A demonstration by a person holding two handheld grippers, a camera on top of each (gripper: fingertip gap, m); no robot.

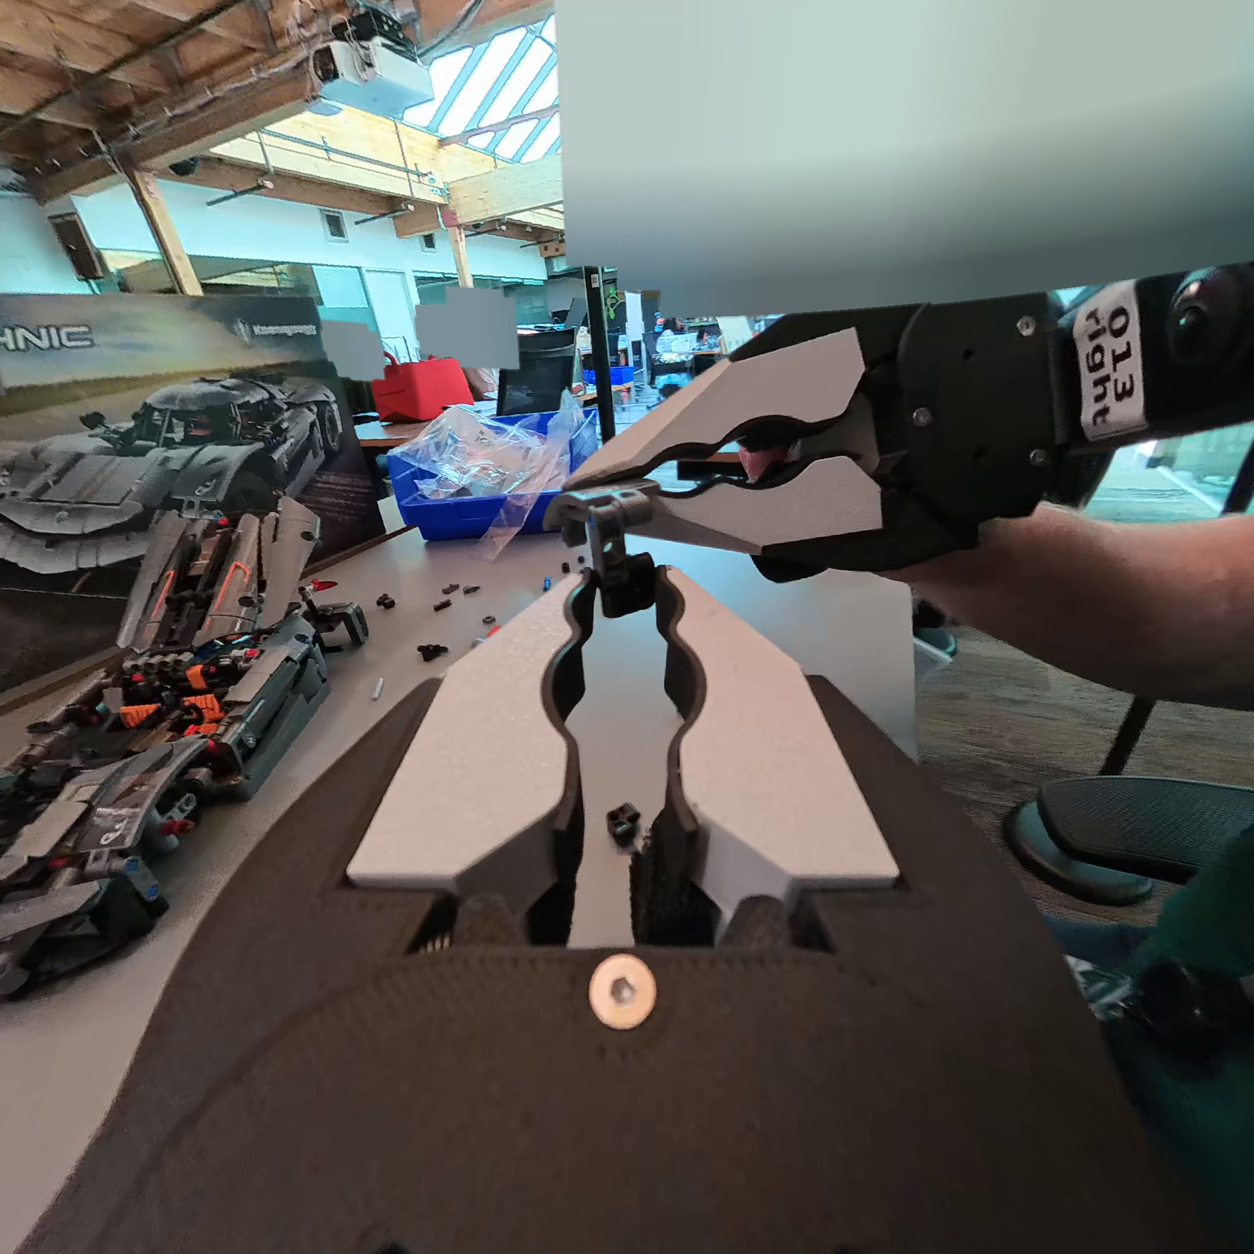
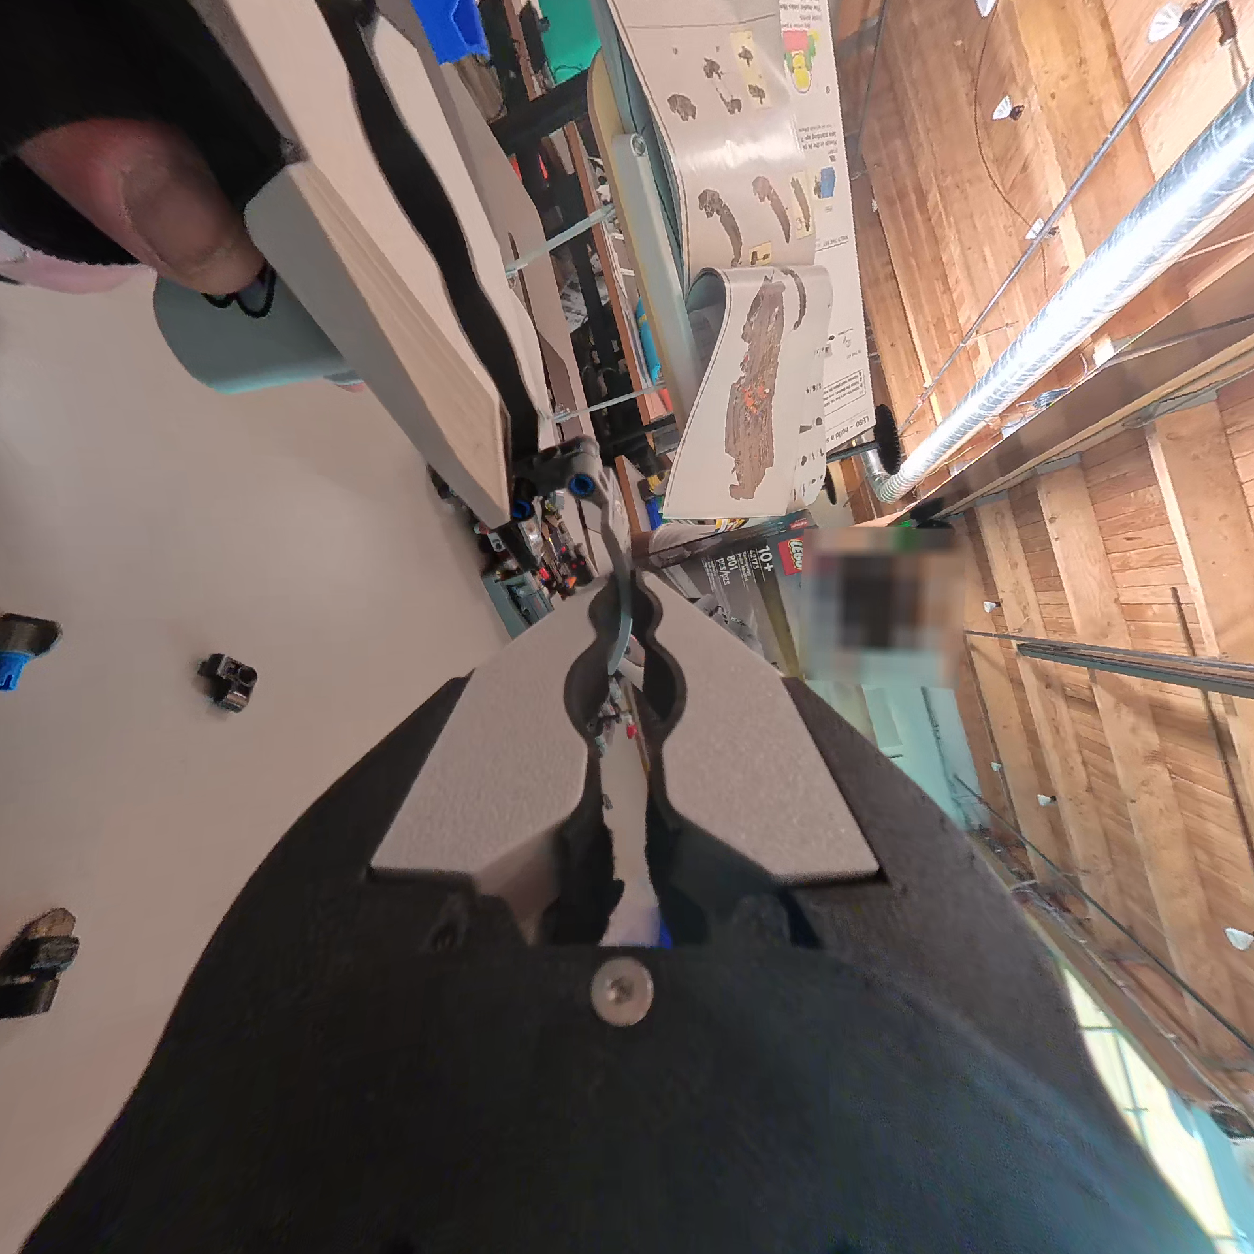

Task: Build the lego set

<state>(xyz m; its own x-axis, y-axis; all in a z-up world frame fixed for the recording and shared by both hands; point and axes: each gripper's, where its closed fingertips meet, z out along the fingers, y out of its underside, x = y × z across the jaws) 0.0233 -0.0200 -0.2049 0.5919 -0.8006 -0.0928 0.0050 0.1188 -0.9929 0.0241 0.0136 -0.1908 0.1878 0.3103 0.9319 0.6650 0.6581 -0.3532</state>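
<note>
The printed cardboard set box (image 1: pixel 163 434) stands at the back of the grey tabletop (image 1: pixel 407 678); its lettering is not transcribed. A white label band wraps the right gripper's black body. The blue plastic bin (image 1: pixel 475 505) holds clear plastic bags (image 1: pixel 488 448). The left gripper (image 1: pixel 621 587) is clamped on a small black connector piece (image 1: pixel 628 583). The right gripper (image 1: pixel 611 492) is pinched on a curved grey lego piece (image 1: pixel 600 505) joined above it. The partly built dark grey lego car (image 1: pixel 169 699) lies left; small loose pieces (image 1: pixel 434 651) are scattered between. The table's right edge is near.
</note>
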